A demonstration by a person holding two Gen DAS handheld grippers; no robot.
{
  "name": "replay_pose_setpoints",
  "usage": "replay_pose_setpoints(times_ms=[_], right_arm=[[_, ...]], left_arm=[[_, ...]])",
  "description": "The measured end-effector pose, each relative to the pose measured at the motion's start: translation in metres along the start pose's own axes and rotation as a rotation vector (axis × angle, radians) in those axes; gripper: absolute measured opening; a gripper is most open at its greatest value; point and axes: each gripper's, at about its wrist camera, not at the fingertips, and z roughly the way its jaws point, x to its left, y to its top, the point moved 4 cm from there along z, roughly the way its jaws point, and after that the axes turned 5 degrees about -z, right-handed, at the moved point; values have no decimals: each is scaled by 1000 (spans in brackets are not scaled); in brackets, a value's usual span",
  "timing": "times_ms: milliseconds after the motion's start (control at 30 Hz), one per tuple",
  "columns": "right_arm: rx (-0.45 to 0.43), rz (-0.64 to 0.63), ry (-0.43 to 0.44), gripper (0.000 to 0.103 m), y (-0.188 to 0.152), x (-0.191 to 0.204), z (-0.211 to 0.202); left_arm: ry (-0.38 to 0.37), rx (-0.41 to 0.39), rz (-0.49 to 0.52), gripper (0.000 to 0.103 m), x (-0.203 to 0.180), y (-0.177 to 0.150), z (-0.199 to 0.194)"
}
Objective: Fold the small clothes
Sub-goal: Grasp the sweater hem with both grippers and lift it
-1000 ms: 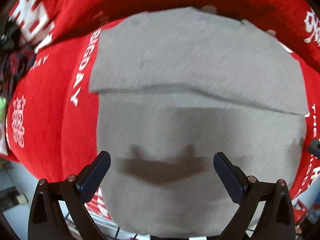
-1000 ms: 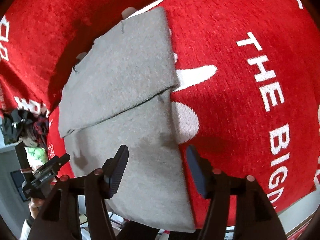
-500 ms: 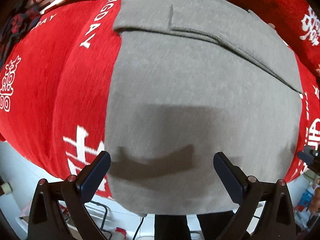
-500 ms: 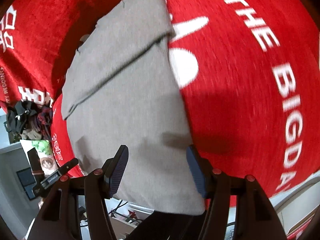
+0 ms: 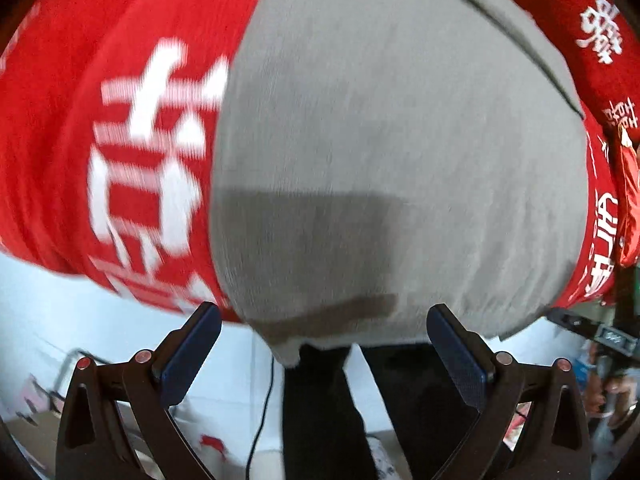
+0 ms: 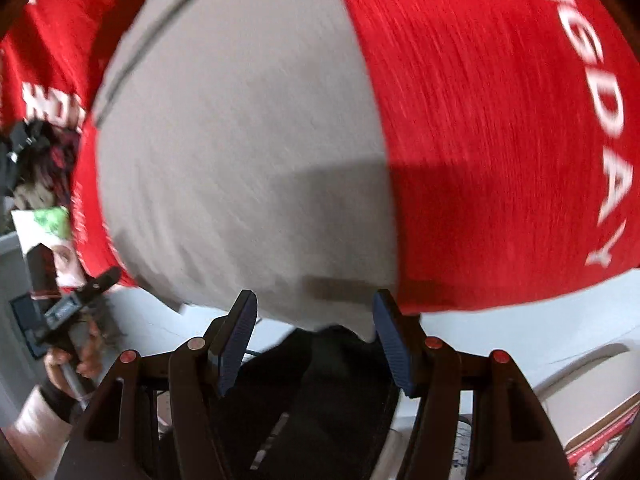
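Note:
A grey garment (image 5: 392,140) lies flat on a red cloth with white lettering (image 5: 80,120), its near hem hanging a little over the table's front edge. A folded-over part crosses its far end. My left gripper (image 5: 324,336) is open, hovering just above the near hem with nothing between its blue pads (image 5: 192,352). In the right wrist view the same grey garment (image 6: 240,140) fills the middle, its right edge along the red cloth (image 6: 500,140). My right gripper (image 6: 316,328) is open over the garment's near right corner, holding nothing.
Beyond the table's front edge are the person's dark trousers (image 5: 320,408) and a pale floor with a cable (image 5: 260,412). A pile of dark clothes (image 6: 36,152) sits at the far left of the table. The left gripper's body and the hand holding it (image 6: 68,320) show at left.
Both grippers have drawn back toward the near hem and dropped lower; the garment's far fold has slid to the top of both views. Both jaws have kept the same width.

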Motion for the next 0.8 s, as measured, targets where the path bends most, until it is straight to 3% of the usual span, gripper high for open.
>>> replay_pose_setpoints(times_ms=[233, 333, 367, 433, 467, 500, 533, 567, 800], right_arm=[[42, -35, 14, 64, -17, -9, 47], [57, -51, 25, 63, -21, -8, 59], [54, -39, 42, 60, -22, -8, 60], [58, 2, 94, 29, -25, -6, 58], [64, 21, 114, 19, -26, -5, 56], [63, 32, 139, 7, -27, -3, 52], [55, 31, 172, 7, -27, 2, 45], [50, 28, 197, 7, -26, 5, 41], [-66, 55, 437, 7, -2, 41, -20]], left_arm=[[-49, 38, -15, 103, 0, -8, 35], [-59, 35, -33, 98, 6, -6, 41], [-56, 33, -37, 90, 9, -7, 40], [-84, 46, -45, 74, 20, 1, 35], [-125, 64, -58, 56, 24, -1, 33], [-148, 75, -62, 32, 29, -13, 37], [-195, 98, -60, 19, 31, -14, 35], [-219, 109, -58, 14, 31, -13, 32], [-349, 23, 13, 12, 15, 8, -40]])
